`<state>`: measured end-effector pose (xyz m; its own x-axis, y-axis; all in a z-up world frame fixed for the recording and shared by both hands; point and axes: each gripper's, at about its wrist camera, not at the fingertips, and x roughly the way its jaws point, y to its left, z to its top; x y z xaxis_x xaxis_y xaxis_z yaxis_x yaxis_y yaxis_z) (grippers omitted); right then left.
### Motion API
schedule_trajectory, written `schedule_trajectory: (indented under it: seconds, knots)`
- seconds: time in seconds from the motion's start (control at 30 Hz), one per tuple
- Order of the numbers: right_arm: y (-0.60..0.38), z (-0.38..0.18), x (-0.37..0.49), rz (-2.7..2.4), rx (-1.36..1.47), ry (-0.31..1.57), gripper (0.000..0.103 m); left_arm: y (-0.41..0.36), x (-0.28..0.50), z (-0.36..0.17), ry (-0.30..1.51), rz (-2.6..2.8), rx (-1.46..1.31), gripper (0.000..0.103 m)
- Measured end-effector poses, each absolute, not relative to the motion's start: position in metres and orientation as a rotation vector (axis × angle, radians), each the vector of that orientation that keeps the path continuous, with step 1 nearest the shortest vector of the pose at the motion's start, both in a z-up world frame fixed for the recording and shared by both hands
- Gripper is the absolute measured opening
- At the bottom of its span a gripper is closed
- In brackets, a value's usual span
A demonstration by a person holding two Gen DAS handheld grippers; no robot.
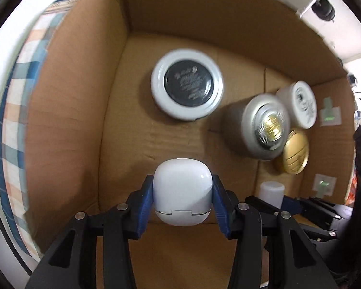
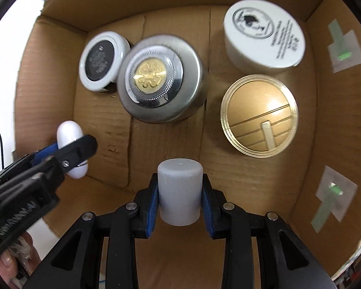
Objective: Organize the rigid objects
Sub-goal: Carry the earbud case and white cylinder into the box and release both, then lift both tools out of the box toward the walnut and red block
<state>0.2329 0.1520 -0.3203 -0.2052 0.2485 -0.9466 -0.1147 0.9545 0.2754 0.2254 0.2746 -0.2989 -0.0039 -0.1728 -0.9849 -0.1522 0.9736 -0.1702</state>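
My left gripper (image 1: 183,192) is shut on a white earbud case (image 1: 183,183) and holds it above the floor of an open cardboard box (image 1: 137,144). It also shows in the right wrist view (image 2: 71,149) at the left. My right gripper (image 2: 180,192) is shut on a pale grey cylinder cap (image 2: 180,190), also over the box floor (image 2: 156,144); the cap shows in the left wrist view (image 1: 272,192). Both sit near the box's near side.
On the box floor lie a white-rimmed black jar (image 2: 103,60), a silver tin with a gold centre (image 2: 160,77), a white round tub (image 2: 264,33) and a gold lid (image 2: 258,118). Taped green tags (image 2: 341,55) are on the right wall. A checked cloth (image 1: 14,110) lies outside left.
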Motion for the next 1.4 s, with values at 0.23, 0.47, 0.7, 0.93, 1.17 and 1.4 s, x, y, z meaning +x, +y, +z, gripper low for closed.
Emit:
schedule_trajectory:
  seconds: [0.23,0.47,0.7,0.93,1.17,1.4]
  knots:
    - [0.166,-0.339,0.232,0.266,0.063,1.767,0.034,0.273,0.220,-0.323,1.646,-0.025,-0.229,0.043]
    - [0.173,-0.339,0.228,0.229,0.040,1.763,0.034,0.275,0.217,-0.324,1.655,-0.034,-0.218,0.043]
    - [0.161,-0.332,0.231,0.188,0.032,1.747,0.035,0.268,0.214,-0.316,1.668,-0.001,-0.155,0.044]
    - [0.146,-0.318,0.225,0.173,0.016,1.740,0.059,0.265,0.210,-0.297,1.641,0.009,-0.155,0.045]
    - [0.132,-0.285,0.213,0.150,-0.029,1.687,0.066,0.262,0.202,-0.266,1.575,0.036,-0.144,0.045]
    - [0.113,-0.254,0.205,0.126,-0.034,1.635,0.074,0.259,0.191,-0.228,1.488,0.038,-0.166,0.078]
